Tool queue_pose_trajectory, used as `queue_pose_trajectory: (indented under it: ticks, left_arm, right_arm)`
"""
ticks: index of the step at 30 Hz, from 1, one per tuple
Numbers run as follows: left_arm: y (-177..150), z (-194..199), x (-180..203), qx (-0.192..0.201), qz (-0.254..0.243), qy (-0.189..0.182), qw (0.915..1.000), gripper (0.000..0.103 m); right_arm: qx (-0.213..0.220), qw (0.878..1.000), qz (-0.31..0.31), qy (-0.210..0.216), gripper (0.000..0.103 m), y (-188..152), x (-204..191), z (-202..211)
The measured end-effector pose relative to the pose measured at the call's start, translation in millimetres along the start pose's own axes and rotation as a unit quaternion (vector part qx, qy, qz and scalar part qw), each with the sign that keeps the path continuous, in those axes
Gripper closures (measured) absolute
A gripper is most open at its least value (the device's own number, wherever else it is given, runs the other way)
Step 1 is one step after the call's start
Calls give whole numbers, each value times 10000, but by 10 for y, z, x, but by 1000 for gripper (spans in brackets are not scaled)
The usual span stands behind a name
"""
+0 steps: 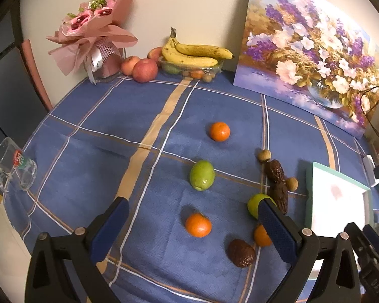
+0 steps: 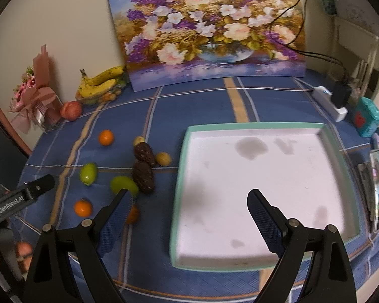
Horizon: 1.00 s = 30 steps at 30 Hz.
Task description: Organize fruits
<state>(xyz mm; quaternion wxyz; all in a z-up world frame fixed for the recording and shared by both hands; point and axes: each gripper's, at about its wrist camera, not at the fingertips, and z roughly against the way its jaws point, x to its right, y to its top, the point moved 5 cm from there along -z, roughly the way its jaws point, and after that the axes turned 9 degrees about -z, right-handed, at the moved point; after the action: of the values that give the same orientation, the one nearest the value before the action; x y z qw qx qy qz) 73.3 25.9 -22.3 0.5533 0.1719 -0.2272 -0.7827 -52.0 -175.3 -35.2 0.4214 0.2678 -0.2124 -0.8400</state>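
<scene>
A glass mug (image 1: 14,168) stands at the table's left edge, and a pink bouquet (image 1: 93,29) fills the far left corner with apples (image 1: 144,70) and a tray of bananas (image 1: 193,53) beside it along the back edge. On the blue tablecloth (image 1: 88,151) the left gripper (image 1: 193,223) hovers with fingers spread wide and holding nothing, above an orange (image 1: 198,225). Just beyond lie a green fruit (image 1: 202,178) and a farther orange (image 1: 219,131); dark dates (image 1: 275,171) and a second green fruit (image 1: 255,203) crowd the right finger. The flower painting (image 2: 209,27) leans on the wall. The right gripper (image 2: 189,217), fingers also apart and empty, hangs over the white tray (image 2: 265,176) near the right edge.
</scene>
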Motion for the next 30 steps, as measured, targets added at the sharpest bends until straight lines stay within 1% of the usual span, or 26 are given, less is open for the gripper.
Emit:
queue_pose_trajectory:
  ticks: [2,5,10,11,12,14,17,18,20,22,24,26,30]
  left_arm:
    - [26,-26,18,-78,-4,-63,9999,0]
    - [71,-42,9,-87,-42,46,9999,0]
    - [147,-60,-98,-162,252,-37,9995,0]
    - [157,-72,-117,-211,276,-34,9994,0]
    - [162,-85,-127,-242,281,-44,9993,0]
    - [179,-111,-139,-302,297,-74,9991,0]
    - [201,-163,-155,-392,336,-86,9986,0]
    - [201,-184,-157,-426,344,-89,9985,0]
    - [187,-261,-147,-551,351,-126,9978,2]
    - [150,-364,-126,-727,391,-249,9963,6]
    - [102,-470,-107,-915,451,-335,9942,10]
    - [35,-595,-88,-1139,488,-373,9916,12]
    - [-71,-751,-56,-1413,581,-504,9870,19]
  right_arm:
    - [-57,9999,9,123,10,40,-77,-33]
    - [-27,9998,165,143,11,108,-195,-47]
    - [-129,9992,278,247,11,181,-355,-123]
    - [-163,9991,302,264,15,184,-394,-140]
    - [-180,9989,329,277,23,194,-420,-151]
    - [-215,9985,406,294,32,211,-495,-171]
    - [-377,9977,445,359,36,212,-590,-233]
    - [-459,9973,442,375,41,205,-615,-259]
    - [-620,9965,421,377,45,192,-645,-316]
    - [-773,9955,426,359,46,165,-673,-398]
    - [-945,9941,439,316,52,120,-690,-489]
    - [-1154,9920,444,247,54,58,-686,-598]
    - [-1580,9860,504,188,60,-130,-690,-802]
